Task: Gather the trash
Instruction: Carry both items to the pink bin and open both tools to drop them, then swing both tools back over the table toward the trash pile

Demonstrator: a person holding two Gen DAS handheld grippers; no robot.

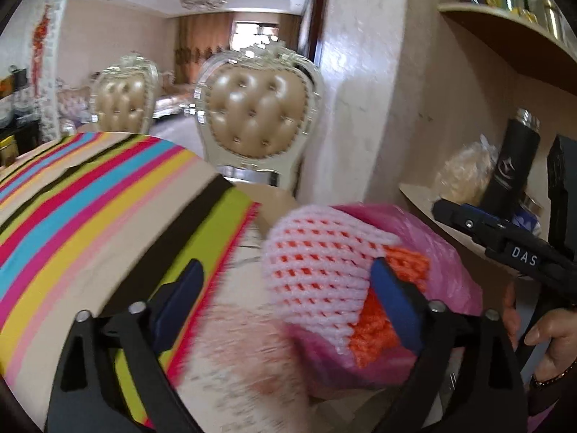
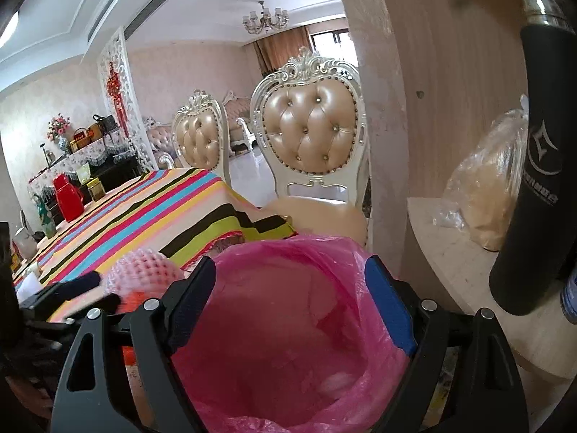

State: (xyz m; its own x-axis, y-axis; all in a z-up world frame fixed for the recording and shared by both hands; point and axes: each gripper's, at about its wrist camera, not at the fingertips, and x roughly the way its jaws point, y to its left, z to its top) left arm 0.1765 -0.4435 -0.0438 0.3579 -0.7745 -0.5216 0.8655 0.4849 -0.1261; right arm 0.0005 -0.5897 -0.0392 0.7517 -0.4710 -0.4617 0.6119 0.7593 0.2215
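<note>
Blurring foam net (image 1: 317,270), pink bag (image 2: 288,324) cropped

Soft daylight, fisheye warp, seemingly motion-blurred

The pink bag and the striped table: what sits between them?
A pink-and-orange foam net, shown in the right wrist view beside the bag and against the table.

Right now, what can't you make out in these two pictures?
- Bottom of the pink plastic bin bag, right wrist view: cut off by the lower edge.
- Whether the pink-and-orange foam fruit net touches the open left claw, left wrist view: motion blur.
- Jars on the upper wooden shelf: cropped.
</note>
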